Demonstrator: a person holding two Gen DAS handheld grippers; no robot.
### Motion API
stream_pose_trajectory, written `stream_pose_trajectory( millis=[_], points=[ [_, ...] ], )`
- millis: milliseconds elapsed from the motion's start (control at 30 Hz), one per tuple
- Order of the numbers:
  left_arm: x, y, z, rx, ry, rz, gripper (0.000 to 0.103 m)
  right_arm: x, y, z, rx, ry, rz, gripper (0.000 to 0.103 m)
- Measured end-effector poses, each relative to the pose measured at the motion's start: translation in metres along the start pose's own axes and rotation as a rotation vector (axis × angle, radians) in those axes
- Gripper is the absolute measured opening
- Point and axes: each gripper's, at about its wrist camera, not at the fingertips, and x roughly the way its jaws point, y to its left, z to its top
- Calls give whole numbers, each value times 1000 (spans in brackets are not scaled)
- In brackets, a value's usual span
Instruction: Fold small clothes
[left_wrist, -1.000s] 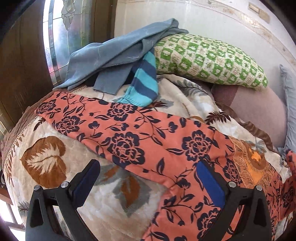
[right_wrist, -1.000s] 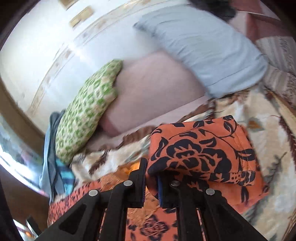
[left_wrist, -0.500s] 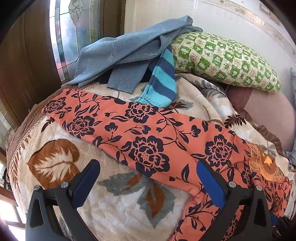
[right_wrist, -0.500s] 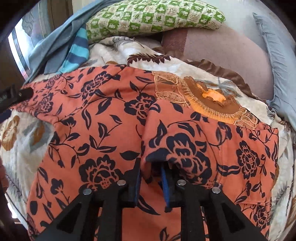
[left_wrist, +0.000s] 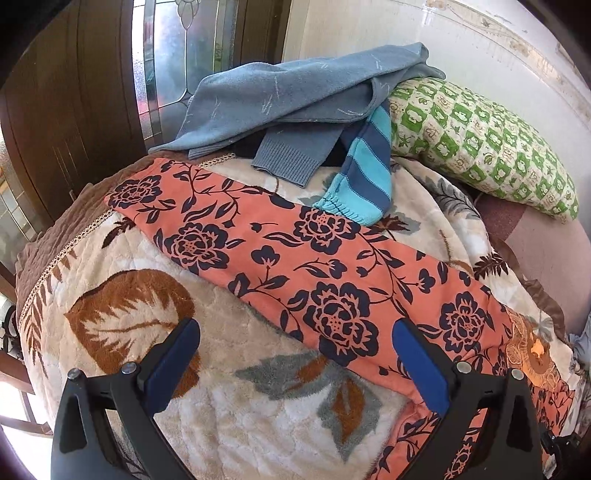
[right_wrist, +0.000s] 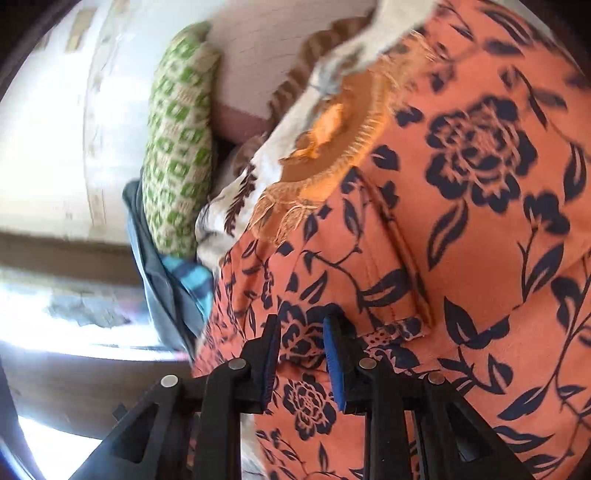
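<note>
An orange garment with dark blue flowers (left_wrist: 295, 266) lies spread on a leaf-patterned blanket (left_wrist: 122, 325). Its long sleeve runs from upper left to lower right in the left wrist view. My left gripper (left_wrist: 295, 354) is open and empty, hovering above the sleeve's near edge. In the right wrist view the same garment (right_wrist: 461, 221) fills the right side, with a folded-over flap and an embroidered collar (right_wrist: 332, 147). My right gripper (right_wrist: 301, 354) has its jaws slightly parted over the fabric, which shows in the gap.
A grey-blue sweater (left_wrist: 295, 99) and a blue striped garment (left_wrist: 362, 173) lie piled at the back of the bed. A green patterned pillow (left_wrist: 480, 144) leans on the white wall. A wooden door with a glass pane (left_wrist: 173, 55) stands at the left.
My right gripper carried the folded flap leftwards over the garment, laid it down and parted its jaws, and its view has tilted. My left gripper drew back to the left, staying open.
</note>
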Motion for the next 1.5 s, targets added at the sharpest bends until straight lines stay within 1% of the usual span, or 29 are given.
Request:
stream_pose_trajectory(
  millis=[67,167,233,267,300,333,367,433,500,533,600,667,700,733,767,833,867,900,933,1033,1100,1133,1167,1200,1267,1300,1400,1467,1500],
  points=[
    [1,3,1,2,2,5,103,4,-11,-1,109,-30,8,27],
    [0,8,3,-11,0,8,103,-13,-21,-5,208,-140,56,27],
    [-2,10,3,-16,-5,6,103,-25,-28,-10,264,-198,34,28],
    [-2,10,3,-14,-7,7,103,-32,-29,-10,269,-231,17,34],
    [-2,9,3,-12,-7,6,103,-41,-26,-7,248,-263,-27,43],
    [-2,9,3,-8,-5,3,103,-46,-23,-1,217,-284,-72,70],
    [-3,7,2,-3,-3,-1,103,-47,-20,4,195,-287,-105,81],
    [-3,5,2,4,-5,-4,103,-41,-16,17,160,-238,-146,81],
    [-2,5,2,10,-4,-3,103,-27,-1,21,65,-202,-197,81],
    [-2,5,2,9,-2,-3,103,-18,6,20,10,-184,-211,79],
    [-2,8,3,3,1,-3,103,-4,23,13,-71,-162,-260,71],
    [-1,12,3,0,4,-2,103,7,34,10,-136,-133,-304,53],
    [0,14,4,-3,5,0,103,13,37,8,-164,-108,-351,45],
    [0,17,5,-9,7,5,103,16,39,7,-173,-91,-386,30],
    [1,21,6,-18,11,8,103,17,44,3,-181,-82,-386,25],
    [3,28,8,-43,18,10,103,17,66,-9,-251,-77,-345,16],
    [3,31,8,-54,22,10,103,19,81,-17,-299,-75,-333,15],
    [4,34,9,-63,26,10,103,21,98,-27,-341,-63,-307,15],
    [5,36,9,-69,28,11,103,25,114,-36,-367,-33,-259,15],
    [6,42,11,-79,28,19,103,43,164,-67,-449,123,-34,16],
    [6,46,12,-87,28,24,103,55,189,-84,-506,193,28,29],
    [6,48,12,-91,30,26,103,60,198,-89,-535,209,33,59],
    [7,50,13,-94,34,28,103,61,203,-92,-558,198,30,81],
    [8,53,13,-97,40,33,103,59,203,-94,-579,157,14,81],
    [12,60,15,-108,53,43,103,60,196,-90,-592,101,-59,81],
    [14,65,16,-119,60,49,103,61,185,-84,-570,103,-93,81],
    [20,87,20,-178,79,78,103,79,147,-71,-449,176,-94,71],
    [25,106,21,-228,97,102,103,87,127,-77,-476,195,-147,67],
    [27,115,21,-251,105,115,103,101,117,-83,-514,213,-209,66]
  ],
)
